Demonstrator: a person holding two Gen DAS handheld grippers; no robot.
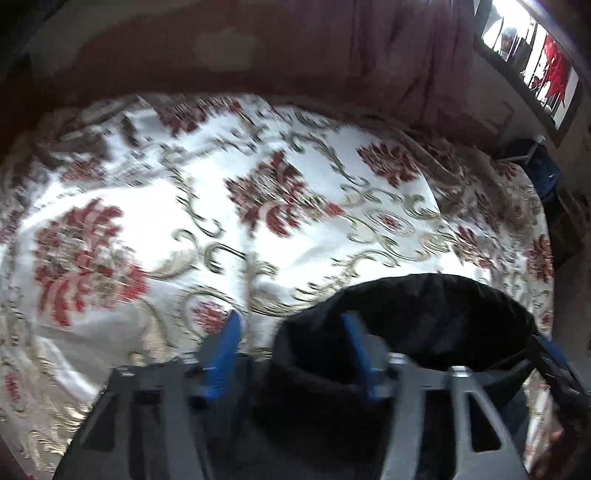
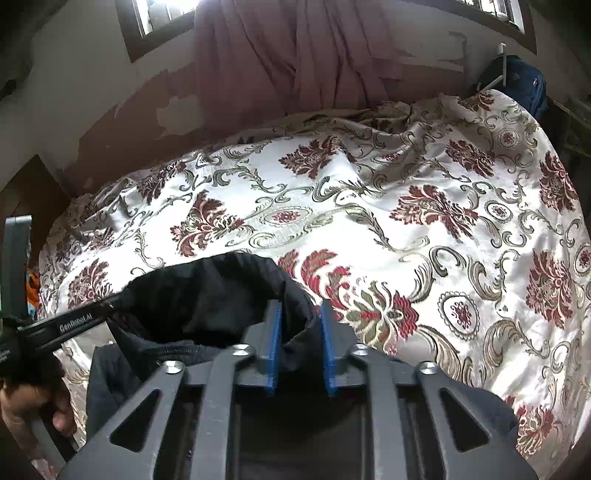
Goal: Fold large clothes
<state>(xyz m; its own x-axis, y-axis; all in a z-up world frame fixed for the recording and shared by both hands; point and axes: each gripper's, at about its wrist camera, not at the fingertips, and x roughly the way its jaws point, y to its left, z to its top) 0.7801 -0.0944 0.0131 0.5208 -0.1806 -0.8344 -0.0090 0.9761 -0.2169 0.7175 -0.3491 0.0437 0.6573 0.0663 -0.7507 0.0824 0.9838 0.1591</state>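
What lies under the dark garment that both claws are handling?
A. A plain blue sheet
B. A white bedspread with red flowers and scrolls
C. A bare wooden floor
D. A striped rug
B: the dark garment rests on a white bedspread printed with red flowers and pale scrolls, which fills both wrist views.

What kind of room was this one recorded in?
Most likely a bedroom: a bed under a floral bedspread, a pink curtain beside a window, and a dark garment on the bed.

A floral bedspread (image 2: 424, 192) covers the bed, a black garment (image 2: 207, 295) on it.
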